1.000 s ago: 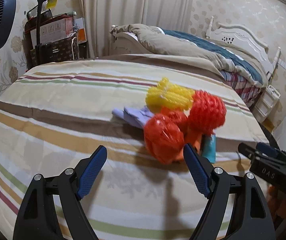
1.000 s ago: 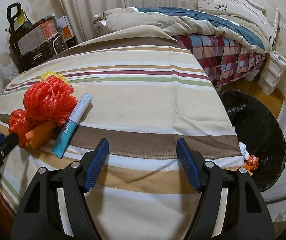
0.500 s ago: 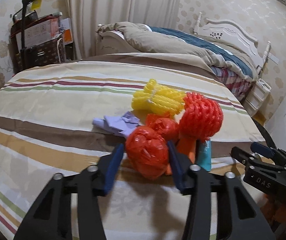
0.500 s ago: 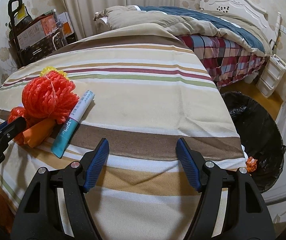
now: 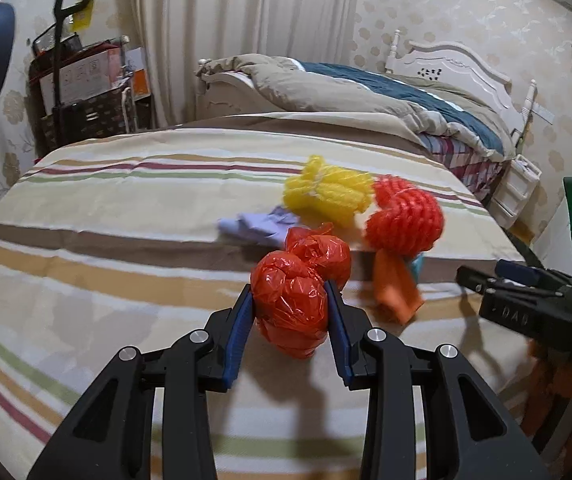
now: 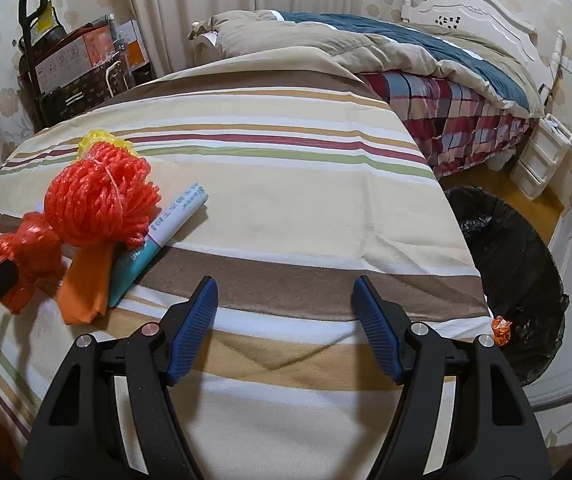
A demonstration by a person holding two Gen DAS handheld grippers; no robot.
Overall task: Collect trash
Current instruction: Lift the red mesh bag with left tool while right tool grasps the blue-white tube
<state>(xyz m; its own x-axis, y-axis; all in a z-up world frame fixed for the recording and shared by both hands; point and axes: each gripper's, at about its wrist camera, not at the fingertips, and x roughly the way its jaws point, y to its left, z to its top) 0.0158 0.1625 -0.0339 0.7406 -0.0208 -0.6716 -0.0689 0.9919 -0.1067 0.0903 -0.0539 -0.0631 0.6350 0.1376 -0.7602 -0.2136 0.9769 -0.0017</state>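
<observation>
Gripping the crumpled red plastic bag (image 5: 291, 312), the left gripper (image 5: 290, 322) now has both blue pads pressed into its sides — a second ago those jaws stood wide apart short of the pile, and half a second ago they were only closing in around it. That probably means the pick is made and the bag is ready to lift away toward the black-lined trash bin (image 6: 513, 272), which sits on the floor off to the right of the right gripper's jaws. The right gripper (image 6: 286, 320) hangs spread wide with nothing between its pads, as before. Just beyond the left jaws lie a second red bag knot (image 5: 319, 250), a red mesh ball (image 5: 403, 222), a yellow mesh bundle (image 5: 327, 192) and a lilac glove (image 5: 258, 224); an orange wrapper (image 5: 395, 286) lies ahead and right of them, and beside it a teal tube (image 6: 158, 244) — all apparently left to collect. Everything rests on a striped cloth (image 5: 106, 208), soft and slightly creased. Farther ahead stand a bed (image 5: 365, 96), pale curtains (image 5: 246, 20) and a loaded cart (image 5: 82, 96).
</observation>
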